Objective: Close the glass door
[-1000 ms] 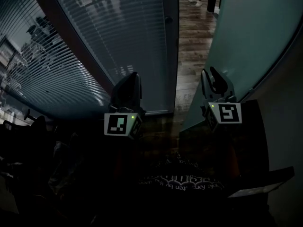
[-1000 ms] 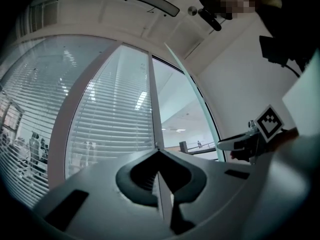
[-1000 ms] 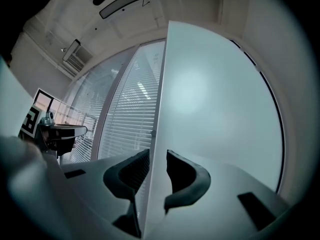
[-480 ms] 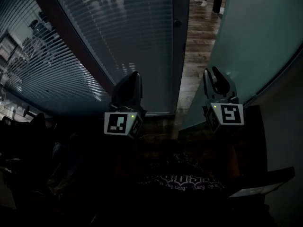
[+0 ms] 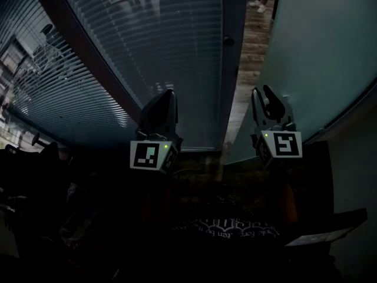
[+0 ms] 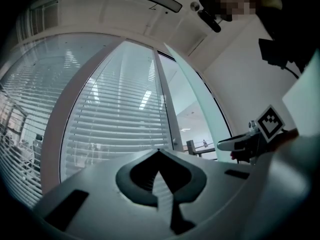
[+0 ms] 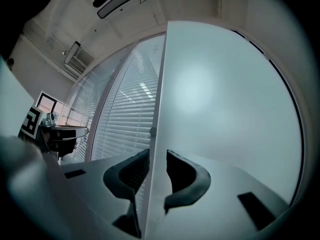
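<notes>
The frosted glass door (image 5: pixel 318 46) stands ajar at the right of the head view, with a narrow gap to the grey door frame (image 5: pixel 231 69). My right gripper (image 5: pixel 264 94) is at the door's free edge. In the right gripper view the door (image 7: pixel 220 99) runs between the jaws, and my right gripper (image 7: pixel 158 152) is shut on that edge. My left gripper (image 5: pixel 168 96) hangs in front of the blinds, apart from the door. The left gripper view shows my left gripper (image 6: pixel 159 151) shut with nothing in it.
A glass wall with horizontal blinds (image 5: pixel 153 46) fills the left and middle. A round knob (image 5: pixel 227 40) sits on the frame. Wooden floor (image 5: pixel 247 58) shows through the gap, with a person's feet (image 5: pixel 259 3) far beyond. A pale wall (image 5: pixel 359 158) lies at the right.
The gap between the door and the frame has narrowed, and less wooden floor shows. The right gripper stays on the door's edge. The left gripper has hardly moved.
</notes>
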{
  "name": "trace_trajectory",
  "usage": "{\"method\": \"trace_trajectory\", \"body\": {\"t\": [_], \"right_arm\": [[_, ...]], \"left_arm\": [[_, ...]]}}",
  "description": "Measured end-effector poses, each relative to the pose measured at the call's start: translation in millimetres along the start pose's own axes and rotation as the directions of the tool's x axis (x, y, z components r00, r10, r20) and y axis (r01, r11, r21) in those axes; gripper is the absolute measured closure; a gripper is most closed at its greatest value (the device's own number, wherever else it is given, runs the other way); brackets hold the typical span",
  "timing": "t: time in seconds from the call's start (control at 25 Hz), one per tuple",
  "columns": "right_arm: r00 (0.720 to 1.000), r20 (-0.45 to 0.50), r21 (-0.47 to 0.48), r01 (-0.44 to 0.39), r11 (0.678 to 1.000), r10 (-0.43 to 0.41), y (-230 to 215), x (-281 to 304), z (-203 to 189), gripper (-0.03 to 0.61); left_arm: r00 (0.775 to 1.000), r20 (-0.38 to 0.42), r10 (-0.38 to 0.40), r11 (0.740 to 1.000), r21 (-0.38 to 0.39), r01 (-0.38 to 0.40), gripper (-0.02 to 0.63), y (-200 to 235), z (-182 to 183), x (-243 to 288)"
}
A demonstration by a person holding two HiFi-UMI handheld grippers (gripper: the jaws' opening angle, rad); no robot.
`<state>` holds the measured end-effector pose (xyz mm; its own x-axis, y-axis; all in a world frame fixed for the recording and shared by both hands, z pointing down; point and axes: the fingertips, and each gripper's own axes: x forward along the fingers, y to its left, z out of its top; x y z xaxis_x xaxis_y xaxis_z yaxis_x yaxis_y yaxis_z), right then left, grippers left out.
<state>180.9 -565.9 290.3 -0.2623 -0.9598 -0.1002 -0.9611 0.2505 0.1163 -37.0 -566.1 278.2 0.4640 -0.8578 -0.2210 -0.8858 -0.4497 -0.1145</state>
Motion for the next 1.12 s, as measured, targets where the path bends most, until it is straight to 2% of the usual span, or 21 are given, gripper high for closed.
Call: {"method": "trace_trajectory", "body": {"t": [0.2, 0.52, 0.96, 1.12], "right_arm": [[1.000, -0.006, 0.019, -0.021, 1.000, 0.021, -2.1, 12.4, -13.9, 0.477], [0.999, -0.012, 0.010, -0.041, 0.999, 0.041, -6.3, 38.8, -12.2, 0.477], [1.000, -0.008, 0.003, -0.029, 1.000, 0.029, -16.1, 60.8, -11.0, 0.477], [1.000, -0.010, -0.007, -0.018, 1.000, 0.018, -19.7, 65.3, -13.1, 0.503]], "left_arm": [[1.000, 0.000, 0.010, 1.000, 0.003, -0.010, 0.612, 4.9, -14.5, 8.9], [1.000, 0.001, 0.025, 1.000, 0.015, -0.025, 0.612, 17.8, -12.1, 25.3], [1.000, 0.003, 0.030, 0.999, 0.011, -0.030, 0.612, 27.1, -16.0, 43.8], [0.999, 0.003, 0.032, 0.999, 0.012, -0.032, 0.612, 27.9, -16.9, 47.4]]}}
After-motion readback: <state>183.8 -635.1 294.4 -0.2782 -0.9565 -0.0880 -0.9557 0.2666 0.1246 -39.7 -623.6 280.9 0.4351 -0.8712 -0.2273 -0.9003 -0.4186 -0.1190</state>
